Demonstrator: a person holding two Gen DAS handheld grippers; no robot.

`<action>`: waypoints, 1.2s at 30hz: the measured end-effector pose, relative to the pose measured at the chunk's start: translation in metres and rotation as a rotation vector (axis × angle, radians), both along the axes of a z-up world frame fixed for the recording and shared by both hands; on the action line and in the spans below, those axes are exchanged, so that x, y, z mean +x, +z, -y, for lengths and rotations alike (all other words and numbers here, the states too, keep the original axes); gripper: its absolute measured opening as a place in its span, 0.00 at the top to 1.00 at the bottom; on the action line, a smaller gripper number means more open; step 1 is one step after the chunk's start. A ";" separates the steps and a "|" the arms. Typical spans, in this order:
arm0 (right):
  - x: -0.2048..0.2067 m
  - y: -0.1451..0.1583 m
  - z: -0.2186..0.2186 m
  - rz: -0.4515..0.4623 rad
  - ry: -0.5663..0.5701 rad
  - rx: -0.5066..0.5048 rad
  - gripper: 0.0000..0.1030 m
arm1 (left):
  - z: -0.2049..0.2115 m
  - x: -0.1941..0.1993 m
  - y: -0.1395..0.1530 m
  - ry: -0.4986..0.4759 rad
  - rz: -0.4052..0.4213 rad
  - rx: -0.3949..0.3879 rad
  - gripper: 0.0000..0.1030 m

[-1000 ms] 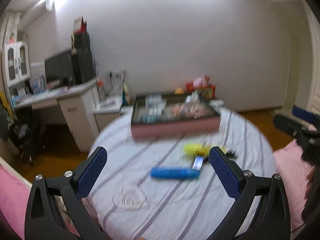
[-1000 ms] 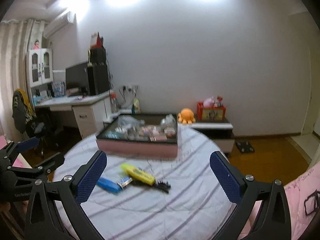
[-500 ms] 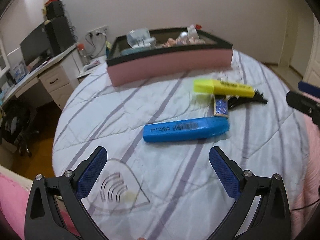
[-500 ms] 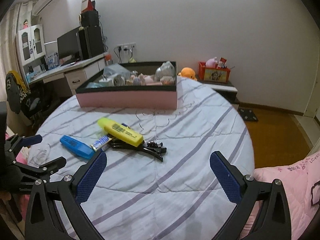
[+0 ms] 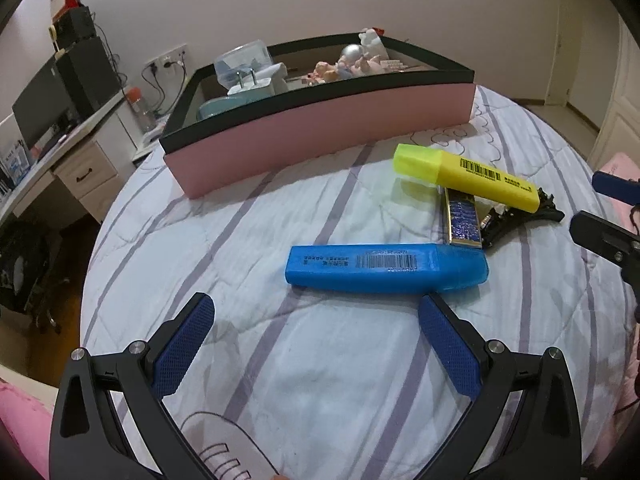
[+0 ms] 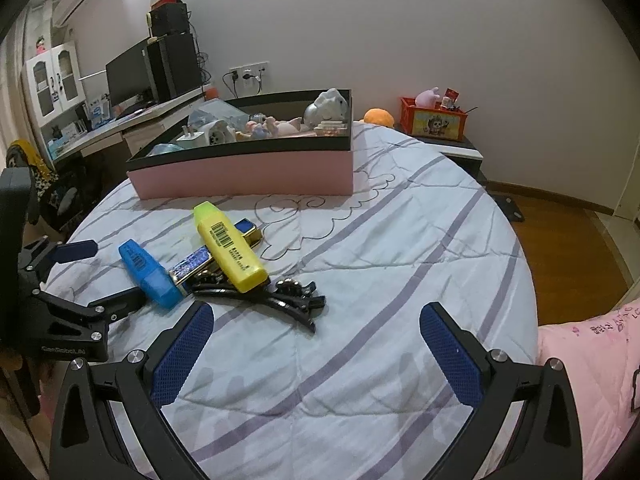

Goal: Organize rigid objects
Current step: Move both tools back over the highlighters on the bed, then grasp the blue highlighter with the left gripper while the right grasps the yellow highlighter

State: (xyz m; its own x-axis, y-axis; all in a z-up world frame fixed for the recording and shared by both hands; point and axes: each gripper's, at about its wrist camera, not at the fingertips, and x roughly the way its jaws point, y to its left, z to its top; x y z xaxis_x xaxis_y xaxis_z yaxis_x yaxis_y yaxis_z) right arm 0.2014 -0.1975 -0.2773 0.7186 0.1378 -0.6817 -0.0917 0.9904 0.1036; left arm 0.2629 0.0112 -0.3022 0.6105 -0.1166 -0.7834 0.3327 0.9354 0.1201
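Striped bedspread (image 5: 248,248) holds blue highlighter (image 5: 386,268) just ahead of spread-apart left gripper (image 5: 316,344); right gripper (image 6: 316,350) likewise apart.

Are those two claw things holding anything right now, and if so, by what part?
Nothing is held. The left gripper has its jaws open just short of the blue highlighter; the right gripper is open above the striped bedcover.
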 end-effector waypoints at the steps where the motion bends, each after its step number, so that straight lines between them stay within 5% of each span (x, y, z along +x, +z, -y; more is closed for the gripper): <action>1: 0.001 0.000 0.000 -0.002 0.000 0.001 0.00 | -0.001 -0.002 0.002 0.004 -0.002 -0.016 0.00; 6: 0.002 0.000 0.005 0.002 -0.008 0.007 0.00 | 0.007 -0.024 0.013 -0.032 -0.007 -0.180 0.00; 14: -0.001 -0.001 0.013 -0.007 -0.014 0.019 0.00 | 0.031 -0.008 -0.007 0.085 -0.054 -0.124 0.00; 25: 0.000 -0.005 0.005 -0.018 0.014 0.034 0.00 | -0.049 -0.021 -0.008 0.353 -0.034 -0.105 0.00; 31: 0.003 -0.005 -0.001 -0.015 0.026 0.028 0.00 | -0.036 -0.015 0.000 0.261 -0.045 -0.250 0.00; 36: 0.003 -0.006 0.002 -0.022 0.024 0.020 0.00 | -0.009 0.011 -0.002 0.276 -0.040 -0.197 0.00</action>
State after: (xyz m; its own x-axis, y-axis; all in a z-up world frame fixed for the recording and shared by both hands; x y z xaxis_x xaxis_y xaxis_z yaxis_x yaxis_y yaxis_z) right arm 0.2042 -0.1991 -0.2831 0.7000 0.1687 -0.6940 -0.1129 0.9856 0.1256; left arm 0.2737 0.0207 -0.3040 0.6096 -0.1032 -0.7860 0.0648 0.9947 -0.0803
